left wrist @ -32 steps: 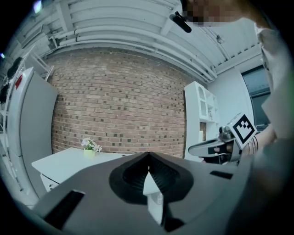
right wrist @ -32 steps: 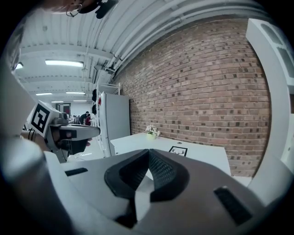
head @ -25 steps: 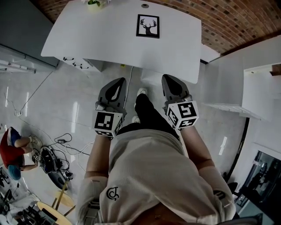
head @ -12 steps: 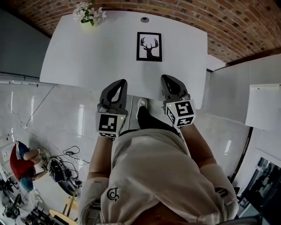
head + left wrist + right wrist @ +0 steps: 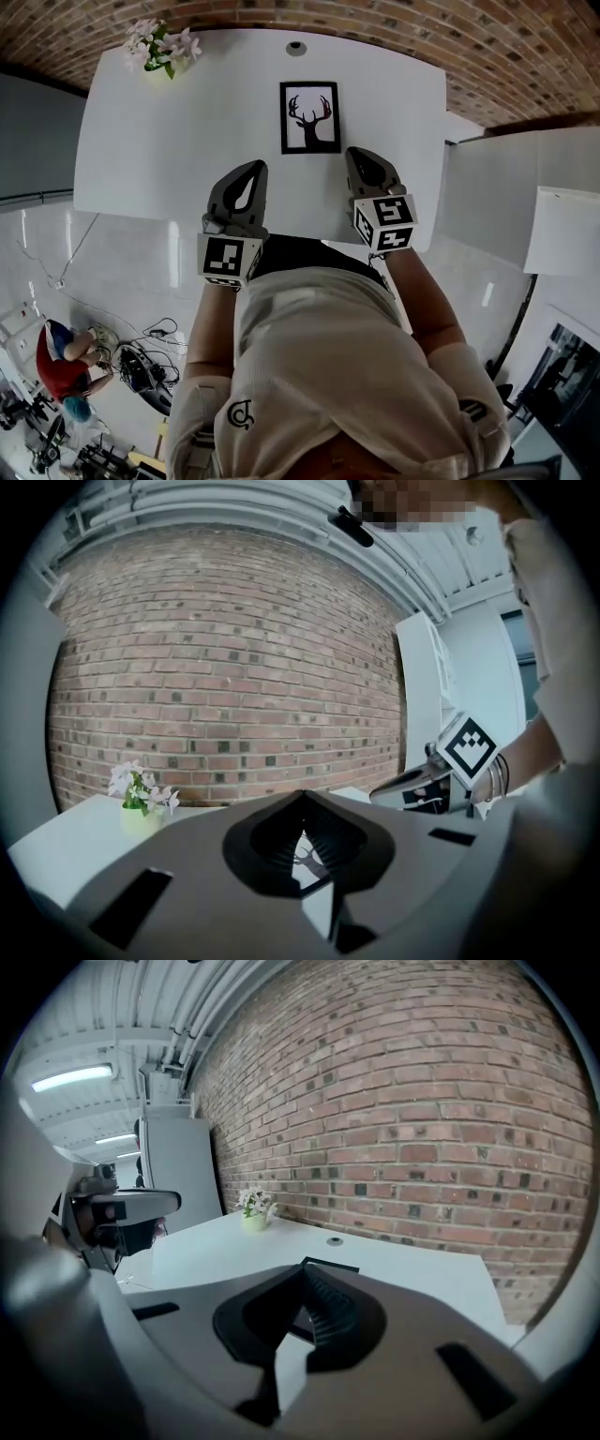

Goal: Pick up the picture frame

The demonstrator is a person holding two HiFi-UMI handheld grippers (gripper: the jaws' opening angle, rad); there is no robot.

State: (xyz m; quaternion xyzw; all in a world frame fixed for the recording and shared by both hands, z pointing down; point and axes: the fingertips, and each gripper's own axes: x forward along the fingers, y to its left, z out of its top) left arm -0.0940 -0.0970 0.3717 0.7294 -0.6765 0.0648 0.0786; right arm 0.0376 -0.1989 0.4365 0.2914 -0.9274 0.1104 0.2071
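The left claw (image 5: 302, 801) was closed and empty, its dark ribbed pads meeting at a point inside a spade-shaped hollow of matte grey plastic. The right claw (image 5: 302, 1269) was closed and empty too, its ribbed pads together in the same moulded hollow. Each carried a cube (image 5: 228, 261) of black-and-white square markers at its rear. In the head view both tapered grey shells hung over the near part of the bench (image 5: 169, 150), a smooth white slab with rounded corners. The frame (image 5: 310, 117) lay flat on it just ahead of the two tips and between them, with neither claw on it. It was a thin black rectangle around a white sheet bearing a black stag's head. A small round grommet (image 5: 296, 47) sat beyond it, and a pale pot of white flowers (image 5: 161, 45) stood at the far left corner. A rough red-brick wall (image 5: 487, 56) backed the bench
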